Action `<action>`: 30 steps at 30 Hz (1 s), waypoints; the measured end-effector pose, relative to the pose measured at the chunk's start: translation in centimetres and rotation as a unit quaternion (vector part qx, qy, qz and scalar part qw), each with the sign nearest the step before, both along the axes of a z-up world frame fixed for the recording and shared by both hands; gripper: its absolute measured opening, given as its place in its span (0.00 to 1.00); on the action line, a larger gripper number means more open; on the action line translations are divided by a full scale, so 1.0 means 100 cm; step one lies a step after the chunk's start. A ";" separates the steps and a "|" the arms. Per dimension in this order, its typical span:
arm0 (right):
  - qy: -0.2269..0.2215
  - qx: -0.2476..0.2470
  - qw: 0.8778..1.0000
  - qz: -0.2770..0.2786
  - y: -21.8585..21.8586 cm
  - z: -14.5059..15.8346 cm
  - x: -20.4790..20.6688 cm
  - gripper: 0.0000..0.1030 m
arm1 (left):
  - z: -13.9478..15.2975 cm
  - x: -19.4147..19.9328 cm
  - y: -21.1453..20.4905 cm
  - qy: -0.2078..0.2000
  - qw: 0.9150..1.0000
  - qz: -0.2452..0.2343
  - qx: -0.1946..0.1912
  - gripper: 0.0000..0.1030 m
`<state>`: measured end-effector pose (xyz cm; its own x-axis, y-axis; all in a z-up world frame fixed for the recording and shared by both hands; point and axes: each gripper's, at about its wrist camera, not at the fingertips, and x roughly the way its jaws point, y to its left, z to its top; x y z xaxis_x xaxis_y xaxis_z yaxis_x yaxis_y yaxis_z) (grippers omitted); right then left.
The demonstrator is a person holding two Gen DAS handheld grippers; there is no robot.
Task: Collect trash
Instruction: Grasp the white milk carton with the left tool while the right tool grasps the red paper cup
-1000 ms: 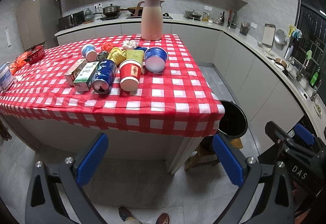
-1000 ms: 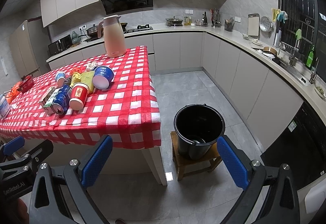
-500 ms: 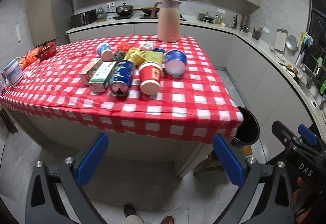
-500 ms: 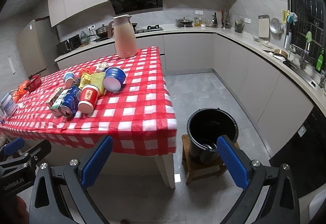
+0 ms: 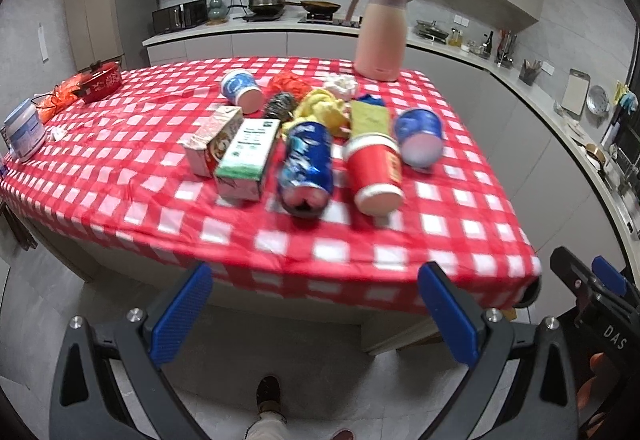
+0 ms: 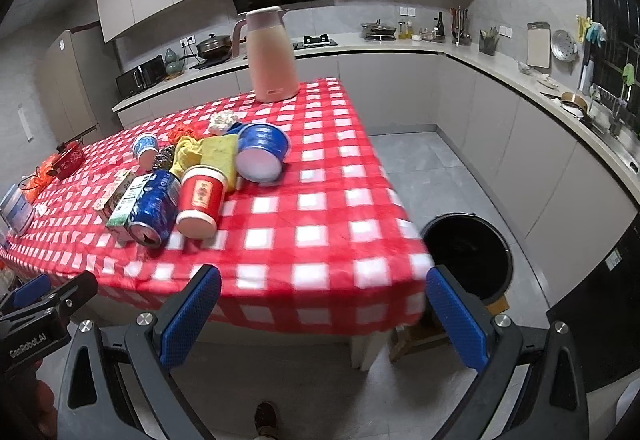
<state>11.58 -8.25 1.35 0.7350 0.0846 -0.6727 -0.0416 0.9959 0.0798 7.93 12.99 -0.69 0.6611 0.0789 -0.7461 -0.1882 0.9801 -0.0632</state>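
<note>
Trash lies in a cluster on the red-checked table (image 5: 440, 228): a blue can (image 5: 306, 168) on its side, a red paper cup (image 5: 374, 172), a blue cup (image 5: 418, 136), two cartons (image 5: 248, 158), a small blue cup (image 5: 241, 90), yellow wrappers (image 5: 324, 108). The same cluster shows in the right wrist view, with the can (image 6: 156, 206) and red cup (image 6: 200, 200). A black bin (image 6: 468, 260) stands on a stool right of the table. My left gripper (image 5: 316, 314) and right gripper (image 6: 322, 318) are both open and empty, in front of the table's near edge.
A pink thermos jug (image 5: 380, 36) stands at the table's far end. A red pot (image 5: 100, 82) and a white tub (image 5: 24, 128) sit at the left end. Kitchen counters (image 6: 560, 100) run along the back and right. My foot (image 5: 268, 394) shows on the grey floor.
Both grippers have moved forward toward the table and up; the trash cluster looks larger and the table edge is now just above the fingertips. Both stay open.
</note>
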 end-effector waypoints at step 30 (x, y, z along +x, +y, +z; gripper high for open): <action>0.036 0.008 0.999 -0.036 0.144 -0.033 0.128 1.00 | -0.032 0.129 0.140 0.031 0.999 -0.038 0.003 1.00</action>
